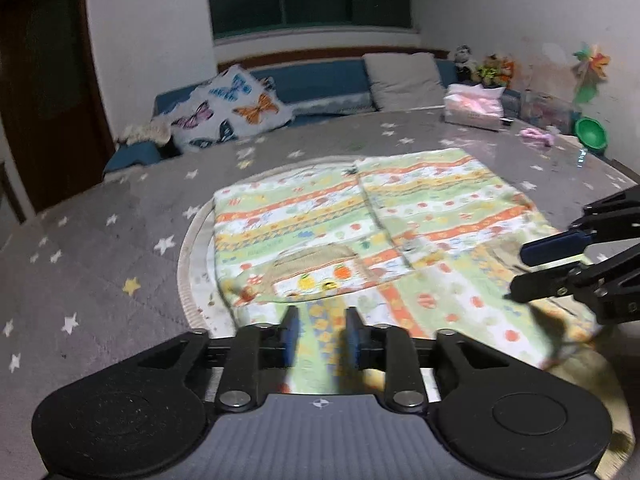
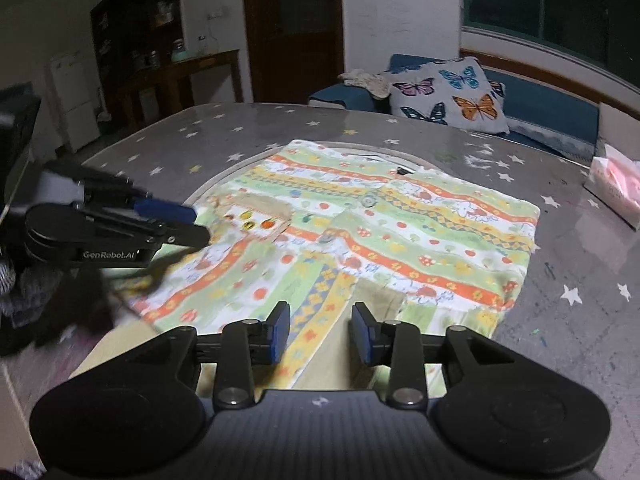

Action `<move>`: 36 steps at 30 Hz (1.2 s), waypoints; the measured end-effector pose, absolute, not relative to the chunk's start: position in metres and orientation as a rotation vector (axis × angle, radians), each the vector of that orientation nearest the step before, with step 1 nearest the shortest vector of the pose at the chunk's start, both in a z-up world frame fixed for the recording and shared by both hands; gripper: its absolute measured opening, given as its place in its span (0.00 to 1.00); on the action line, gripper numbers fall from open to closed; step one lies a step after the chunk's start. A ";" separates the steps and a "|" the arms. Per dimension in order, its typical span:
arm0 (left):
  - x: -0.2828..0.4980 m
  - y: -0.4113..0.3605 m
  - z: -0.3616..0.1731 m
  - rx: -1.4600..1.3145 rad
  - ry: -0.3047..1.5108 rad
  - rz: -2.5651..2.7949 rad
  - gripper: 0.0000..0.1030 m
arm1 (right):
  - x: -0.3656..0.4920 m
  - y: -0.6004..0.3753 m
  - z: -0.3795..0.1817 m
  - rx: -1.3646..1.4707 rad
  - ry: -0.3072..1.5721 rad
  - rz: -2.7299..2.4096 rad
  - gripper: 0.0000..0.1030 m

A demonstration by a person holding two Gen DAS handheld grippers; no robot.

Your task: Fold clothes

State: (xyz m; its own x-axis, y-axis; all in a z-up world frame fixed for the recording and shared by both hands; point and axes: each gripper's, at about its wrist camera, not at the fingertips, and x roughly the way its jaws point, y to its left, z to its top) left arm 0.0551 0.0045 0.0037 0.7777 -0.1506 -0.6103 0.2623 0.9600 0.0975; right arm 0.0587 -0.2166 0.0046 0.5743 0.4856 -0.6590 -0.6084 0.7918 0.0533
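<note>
A colourful striped child's shirt (image 1: 360, 232) with a small front pocket lies flat on the grey star-patterned table; it also shows in the right wrist view (image 2: 380, 240). My left gripper (image 1: 320, 336) is open, its blue pads hovering over the shirt's near hem, empty. My right gripper (image 2: 320, 334) is open over the near hem too, empty. The right gripper shows at the right edge of the left wrist view (image 1: 536, 268), and the left gripper shows at the left of the right wrist view (image 2: 196, 224), beside the pocket.
A tissue box (image 1: 474, 110) and a green bowl (image 1: 592, 134) stand at the table's far right. A blue sofa (image 1: 320, 84) with a butterfly pillow (image 1: 232, 108) lies behind the table. Dark clothing (image 2: 40, 300) lies at the table's left edge.
</note>
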 end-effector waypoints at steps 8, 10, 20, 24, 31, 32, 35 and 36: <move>0.021 -0.029 -0.005 0.336 0.617 -0.335 0.31 | 0.036 -0.228 0.000 -0.216 0.736 0.649 0.34; 0.014 -0.032 -0.008 0.365 0.608 -0.339 0.31 | 0.031 -0.232 0.001 -0.223 0.733 0.647 0.34; -0.016 -0.008 0.013 0.366 0.563 -0.298 0.32 | 0.016 -0.247 -0.002 -0.216 0.743 0.640 0.34; -0.033 0.002 0.011 0.420 0.571 -0.291 0.33 | 0.009 -0.252 -0.003 -0.220 0.736 0.643 0.34; -0.059 -0.012 -0.002 0.545 0.549 -0.341 0.44 | 0.007 -0.253 0.013 -0.199 0.671 0.644 0.34; -0.061 -0.016 -0.003 0.548 0.541 -0.354 0.46 | 0.010 -0.251 0.011 -0.193 0.681 0.651 0.34; -0.065 -0.028 -0.008 0.565 0.522 -0.398 0.47 | 0.017 -0.244 0.004 -0.175 0.714 0.675 0.34; -0.066 -0.034 -0.010 0.584 0.510 -0.408 0.47 | 0.019 -0.242 0.002 -0.171 0.724 0.682 0.34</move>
State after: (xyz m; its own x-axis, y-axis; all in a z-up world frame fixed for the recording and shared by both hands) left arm -0.0658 -0.0337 -0.0104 0.7999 -0.2180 -0.5591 0.4973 0.7623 0.4142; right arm 0.0191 -0.2424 0.0015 0.5459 0.5154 -0.6606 -0.6289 0.7730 0.0833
